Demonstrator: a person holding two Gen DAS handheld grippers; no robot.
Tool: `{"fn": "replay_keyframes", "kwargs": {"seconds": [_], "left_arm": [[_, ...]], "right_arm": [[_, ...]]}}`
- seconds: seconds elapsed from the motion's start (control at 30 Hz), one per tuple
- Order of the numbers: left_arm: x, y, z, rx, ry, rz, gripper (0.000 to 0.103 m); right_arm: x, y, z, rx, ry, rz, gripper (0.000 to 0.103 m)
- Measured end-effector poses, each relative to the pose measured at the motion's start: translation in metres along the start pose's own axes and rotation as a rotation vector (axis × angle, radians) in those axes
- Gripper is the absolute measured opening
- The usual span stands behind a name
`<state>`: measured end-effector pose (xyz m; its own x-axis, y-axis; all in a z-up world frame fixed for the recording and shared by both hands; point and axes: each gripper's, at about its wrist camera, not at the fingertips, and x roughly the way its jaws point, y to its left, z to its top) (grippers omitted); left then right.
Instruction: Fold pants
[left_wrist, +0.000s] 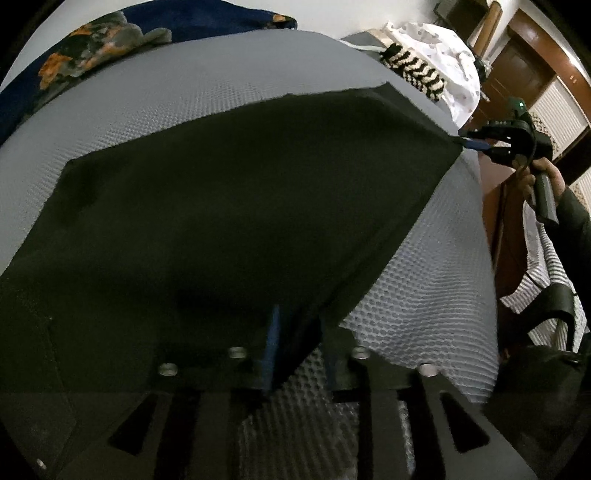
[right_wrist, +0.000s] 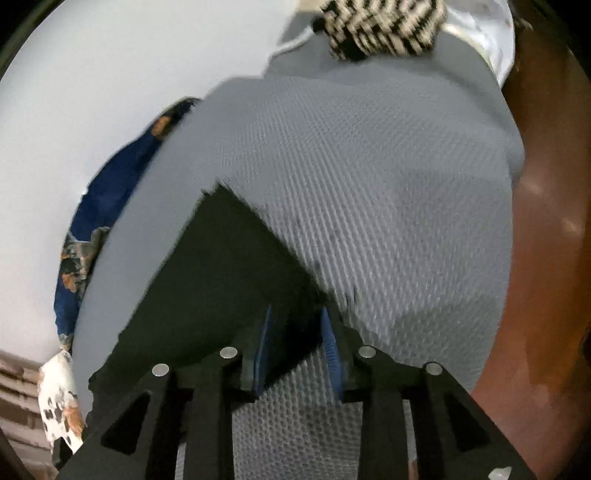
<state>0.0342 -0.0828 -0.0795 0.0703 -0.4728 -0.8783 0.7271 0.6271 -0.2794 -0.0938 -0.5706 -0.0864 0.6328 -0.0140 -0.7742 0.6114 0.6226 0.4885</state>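
Observation:
Black pants (left_wrist: 221, 221) lie flat, folded, on a grey mesh mattress (left_wrist: 184, 92). In the left wrist view my left gripper (left_wrist: 301, 347) stands at the near corner of the pants. Its blue pads (left_wrist: 271, 343) are apart, with the fabric's edge loose between them. My right gripper (left_wrist: 471, 142) is at the far right corner, held by a hand (left_wrist: 546, 173). In the right wrist view the right gripper (right_wrist: 297, 347) has a visible gap between its pads (right_wrist: 330, 347). A corner of the pants (right_wrist: 221, 288) lies in that gap, unpinched.
A blue floral cloth (left_wrist: 92, 48) lies along the mattress's far left edge. A black-and-white striped item (left_wrist: 417, 70) and a white dotted cloth (left_wrist: 436, 40) sit at the far right end. Brown wooden furniture (right_wrist: 546, 221) borders the right side.

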Motion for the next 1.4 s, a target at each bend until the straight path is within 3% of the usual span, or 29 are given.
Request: {"fn": "replay_keyframes", "kwargs": {"seconds": [0.07,0.2,0.37,0.67,0.9,0.97,1.1,1.2,1.27,1.4], "left_arm": [[-0.009,0.000,0.000,-0.006,-0.025,-0.028,0.043],[-0.031,0.013,0.002,-0.052,-0.089,-0.037,0.046],[-0.051,0.053,0.006,-0.238,-0.176,0.020,0.047],[-0.065,0.105,-0.002,-0.486,-0.241,0.105,0.047],[-0.065,0.119,0.003,-0.549,-0.238,0.145,0.047],[-0.060,0.119,0.007,-0.550,-0.228,0.152,0.047],[-0.056,0.125,0.015,-0.560,-0.228,0.170,0.047],[-0.060,0.129,0.017,-0.565,-0.250,0.190,0.047],[-0.065,0.133,0.017,-0.565,-0.270,0.214,0.047],[-0.063,0.143,0.014,-0.572,-0.284,0.267,0.047]], "right_arm": [[-0.003,0.012,0.017,-0.046,-0.006,0.047,0.027],[0.015,0.050,0.052,-0.173,0.040,0.129,0.027],[0.066,0.080,0.089,-0.251,0.153,0.191,0.026],[0.131,0.079,0.120,-0.267,0.240,0.146,0.026],[0.145,0.082,0.121,-0.310,0.268,0.173,0.025],[0.144,0.086,0.114,-0.345,0.275,0.169,0.009],[0.122,0.102,0.101,-0.416,0.148,0.135,0.004],[0.099,0.100,0.100,-0.379,0.023,0.109,0.003],[0.097,0.095,0.101,-0.352,0.005,0.116,0.003],[0.119,0.095,0.097,-0.331,0.018,0.044,0.003]]}}
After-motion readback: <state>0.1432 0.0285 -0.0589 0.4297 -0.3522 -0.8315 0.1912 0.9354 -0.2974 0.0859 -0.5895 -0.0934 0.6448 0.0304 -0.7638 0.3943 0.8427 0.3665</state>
